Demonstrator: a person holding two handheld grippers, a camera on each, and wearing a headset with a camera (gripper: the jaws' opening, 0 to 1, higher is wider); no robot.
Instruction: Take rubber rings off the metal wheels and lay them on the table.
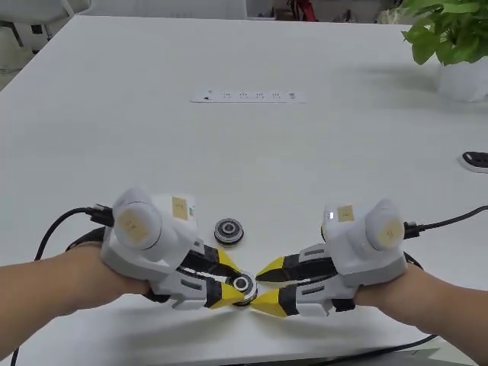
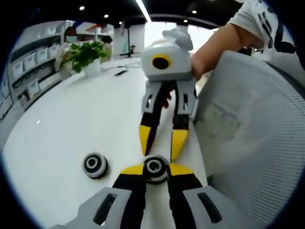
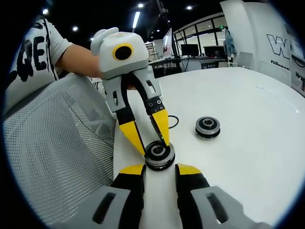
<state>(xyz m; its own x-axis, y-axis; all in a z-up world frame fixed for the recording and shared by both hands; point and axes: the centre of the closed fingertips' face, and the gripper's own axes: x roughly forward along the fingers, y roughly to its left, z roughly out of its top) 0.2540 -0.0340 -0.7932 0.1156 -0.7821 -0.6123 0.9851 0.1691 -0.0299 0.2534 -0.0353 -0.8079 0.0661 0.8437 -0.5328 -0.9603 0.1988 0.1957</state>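
A small round metal wheel with a black rubber ring (image 1: 242, 284) lies flat at the near edge of the white table (image 1: 252, 160). Its hub hole faces up, so its axis stands upright. The two grippers meet over it, pointing at each other along the left-right line.

The left gripper (image 1: 230, 284) has its yellow-tipped jaws pressed against the wheel's rim from either side. The right gripper (image 1: 263, 285) has its jaws spread, the tips just beside the wheel on its right.

A second ringed wheel (image 1: 229, 230) lies flat a little farther in, apart from both grippers, with bare table around it.

Well beyond it, a white power strip (image 1: 248, 96) lies across the table. A green plant in a white pot (image 1: 450, 34) stands at the far right corner, and a small black object (image 1: 476, 160) sits at the right edge. A grey mesh chair back (image 3: 57, 157) stands just off the near edge.

The large wall lettering in the right gripper view begins with a W; the rest is cut off. The stickers on the grippers are too small to read.
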